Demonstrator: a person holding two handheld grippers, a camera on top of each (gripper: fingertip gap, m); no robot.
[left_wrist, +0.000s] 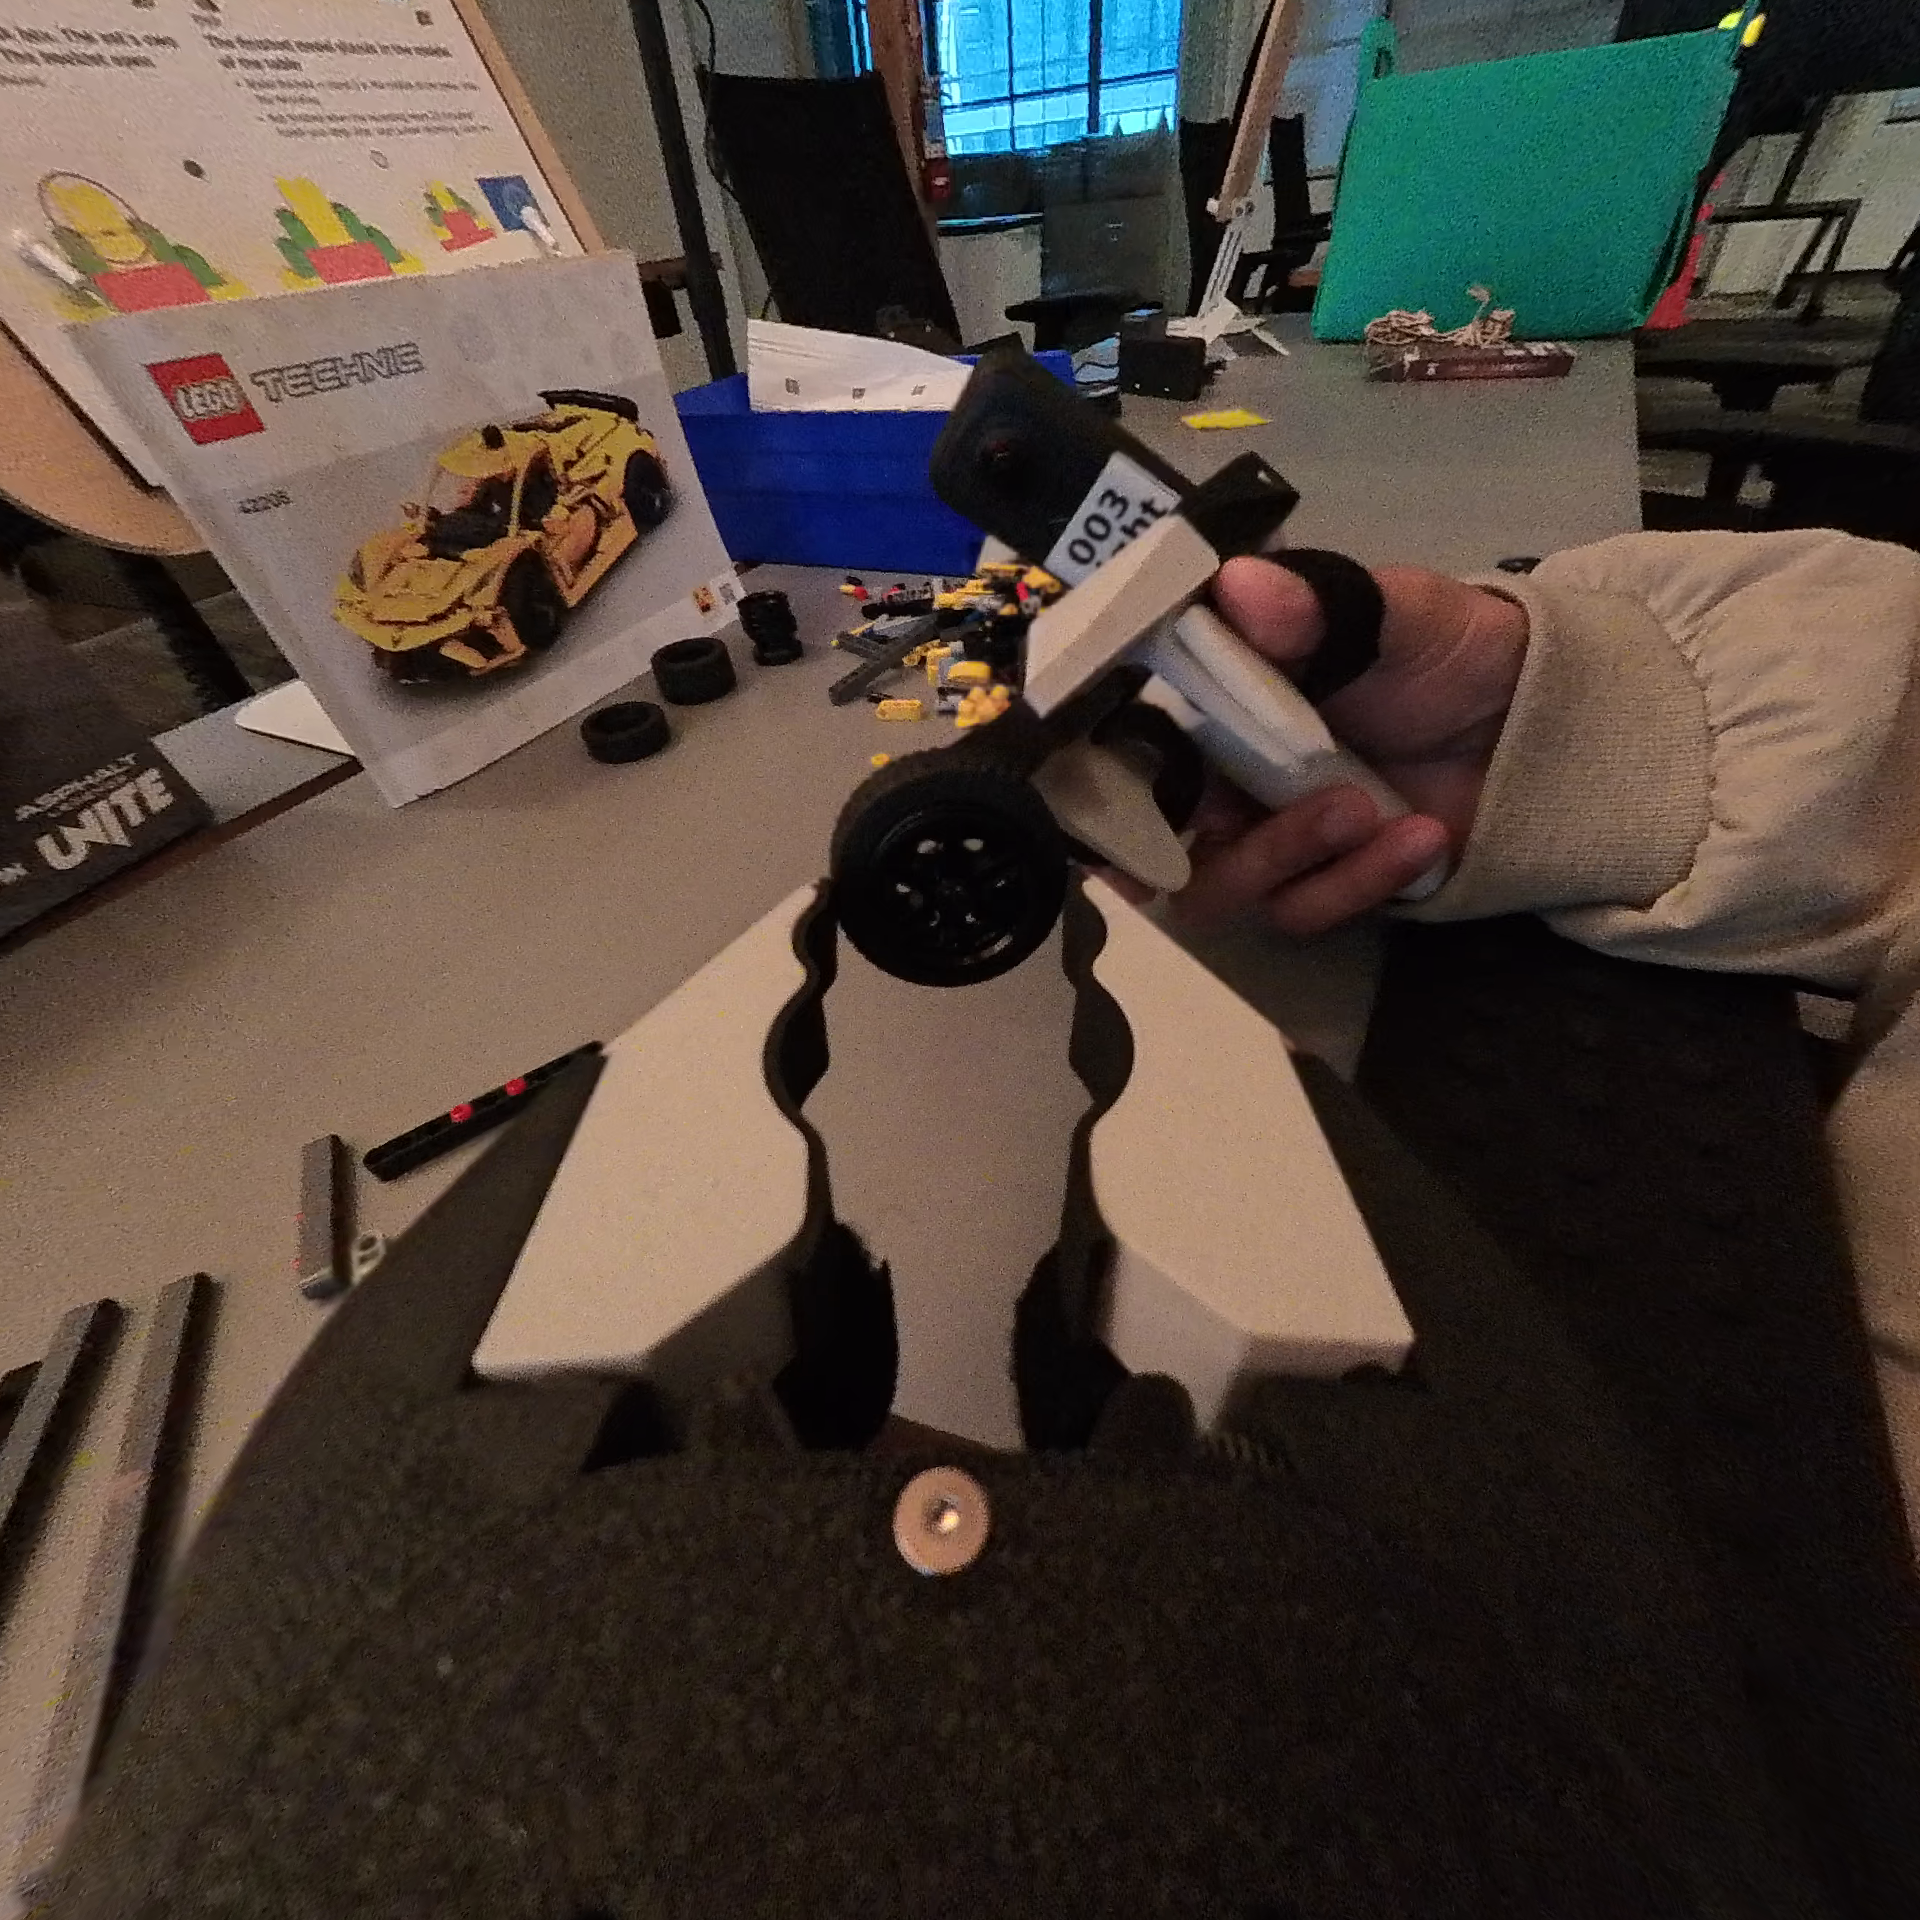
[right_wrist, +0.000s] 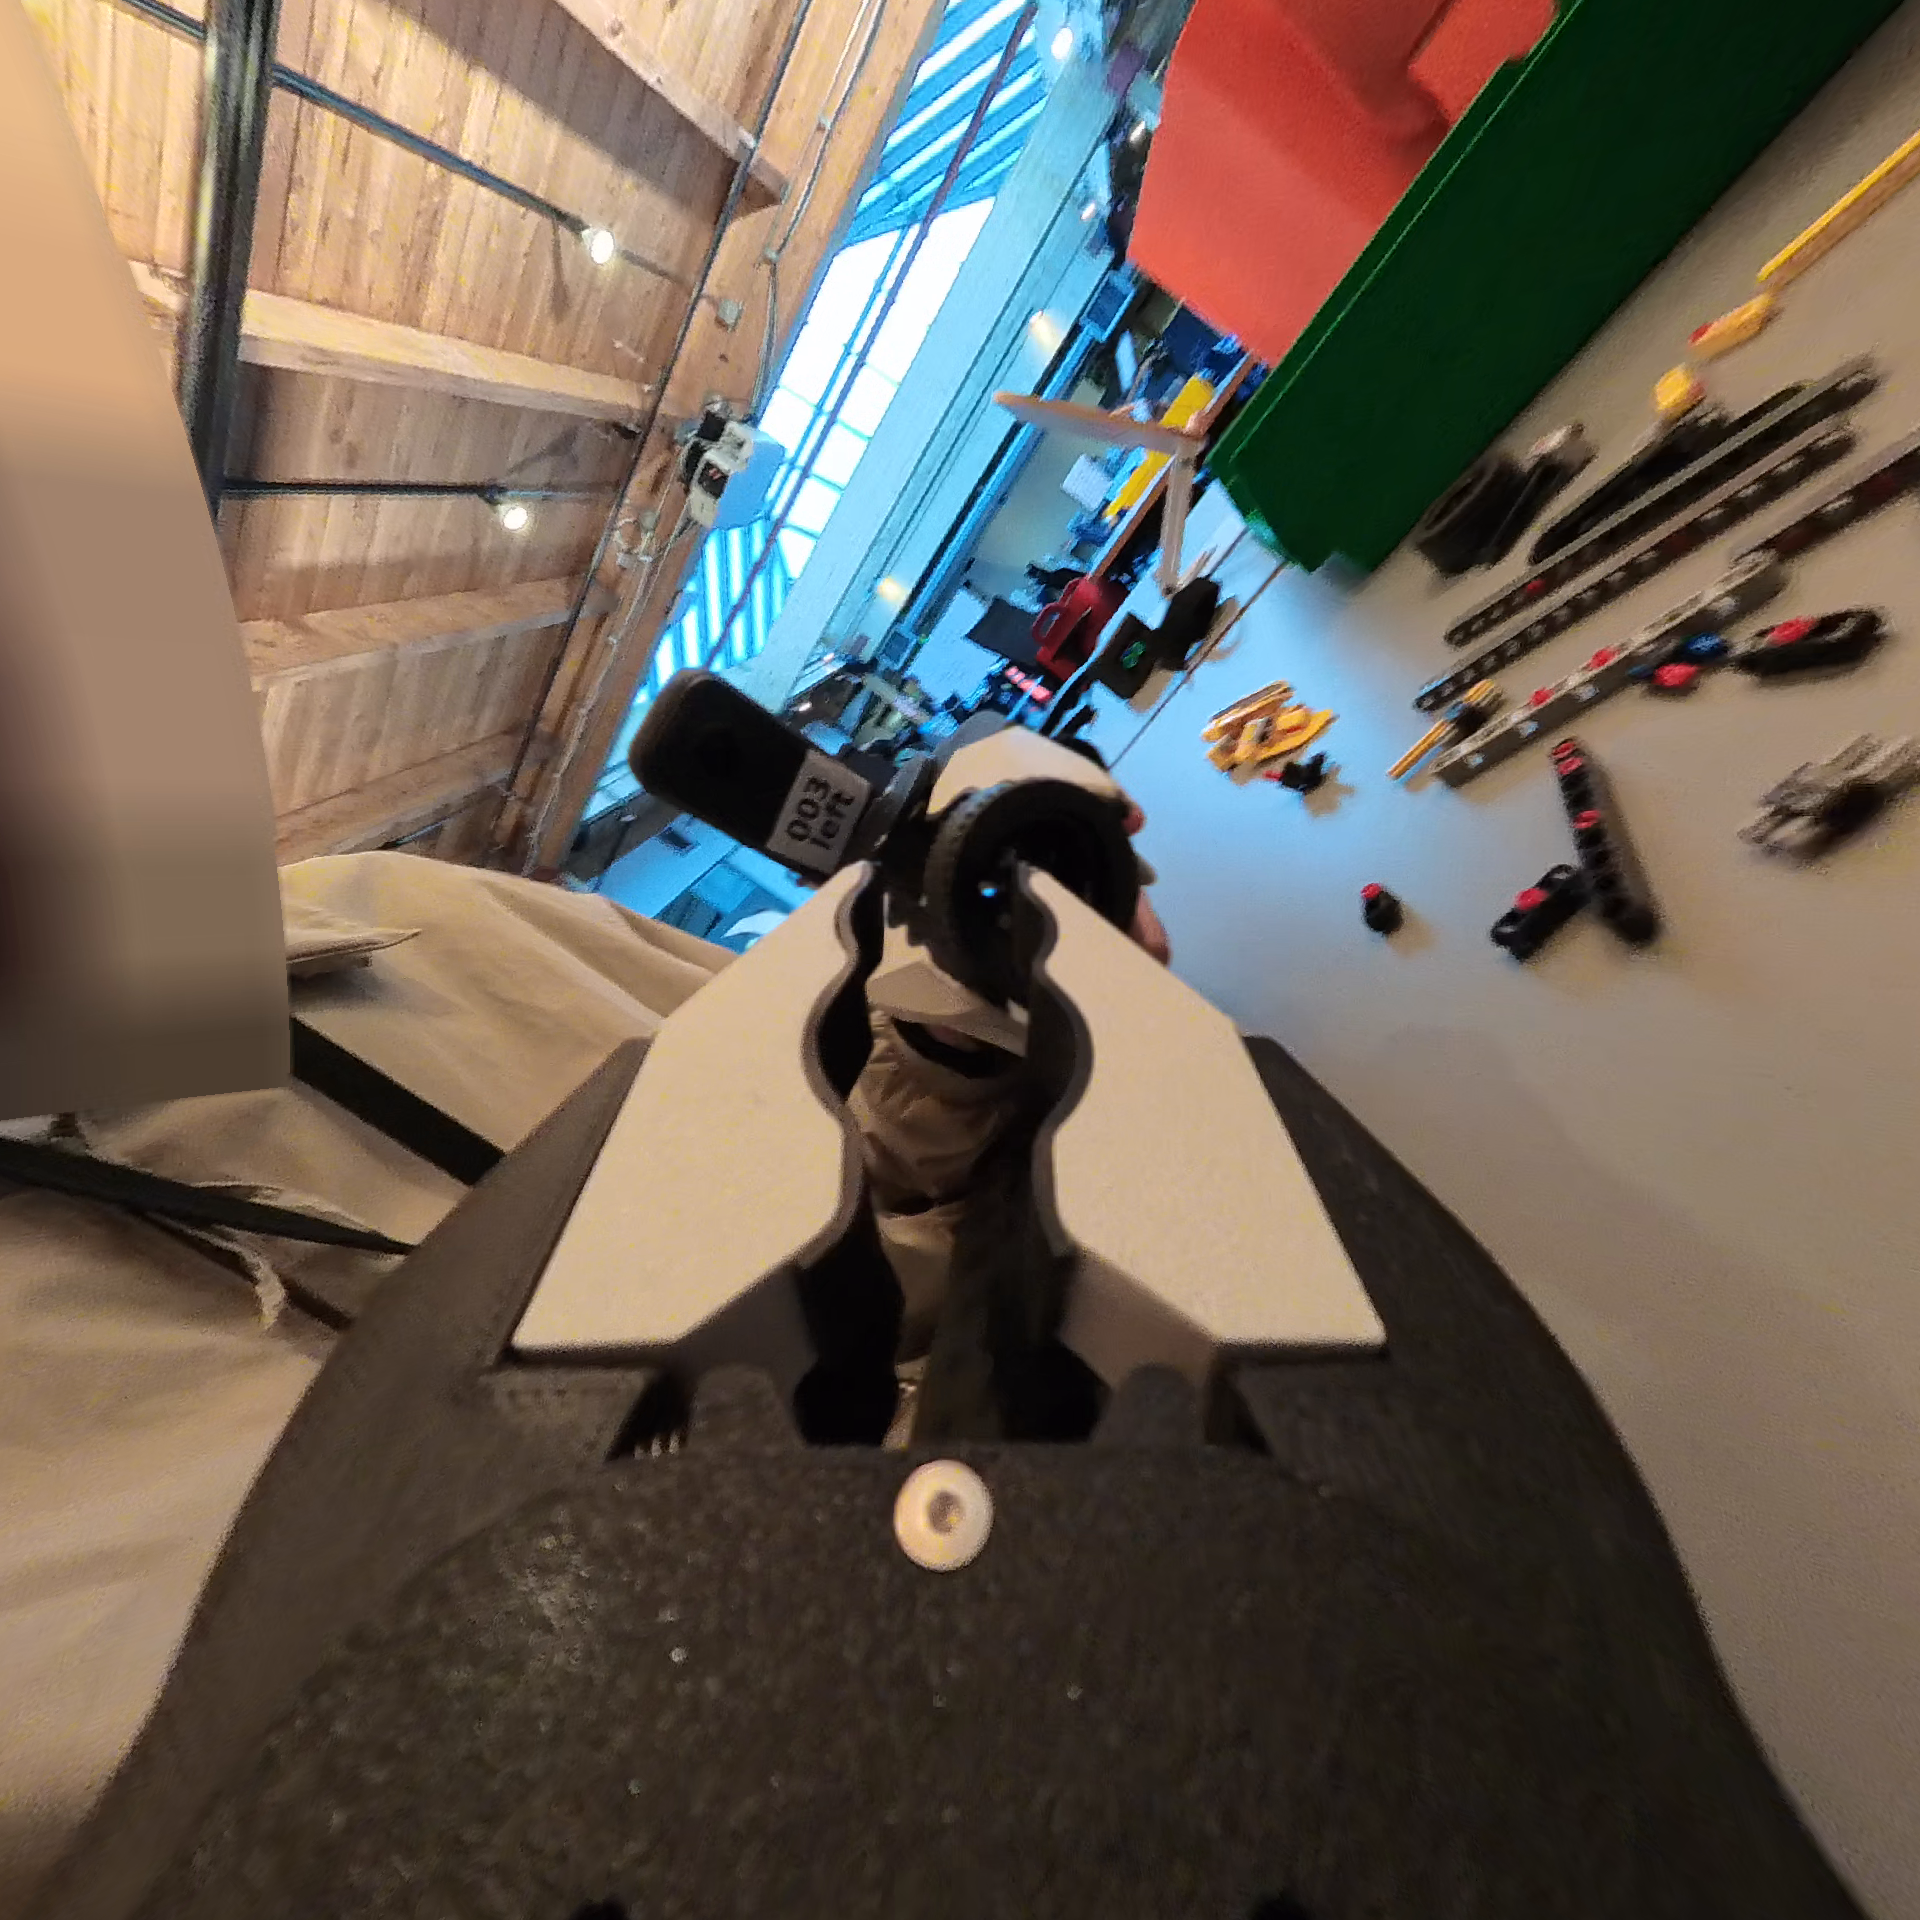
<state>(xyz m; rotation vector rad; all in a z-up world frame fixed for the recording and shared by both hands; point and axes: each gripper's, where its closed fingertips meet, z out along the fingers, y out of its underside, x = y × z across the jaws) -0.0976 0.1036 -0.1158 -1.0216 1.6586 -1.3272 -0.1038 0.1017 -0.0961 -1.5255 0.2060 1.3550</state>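
A black toy wheel (left_wrist: 951, 883), a tyre on a black spoked rim, hangs in the air above the grey table (left_wrist: 520, 935). My left gripper (left_wrist: 951, 902) is shut on it, one fingertip on each side of the tyre. The right wrist view shows the left gripper's fingers (right_wrist: 1003, 764) above and below the wheel (right_wrist: 961, 862). My right gripper (right_wrist: 951, 894) is open, with its tips around the wheel's edge. A gap shows between its left pad and the tyre. It reaches the wheel from the upper right in the left wrist view (left_wrist: 1101, 790), held by a hand (left_wrist: 1382, 727).
An instruction booklet (left_wrist: 416, 499) leans at the back left, with loose black tyres (left_wrist: 623, 732) in front of it. A blue bin (left_wrist: 831, 478) and a pile of yellow and black parts (left_wrist: 956, 644) lie behind. Beams (left_wrist: 478, 1112) lie at left. A green bin (right_wrist: 1507, 281) and more beams (right_wrist: 1621, 603) are also on the table. Left and right tips are no more than a few centimetres apart.
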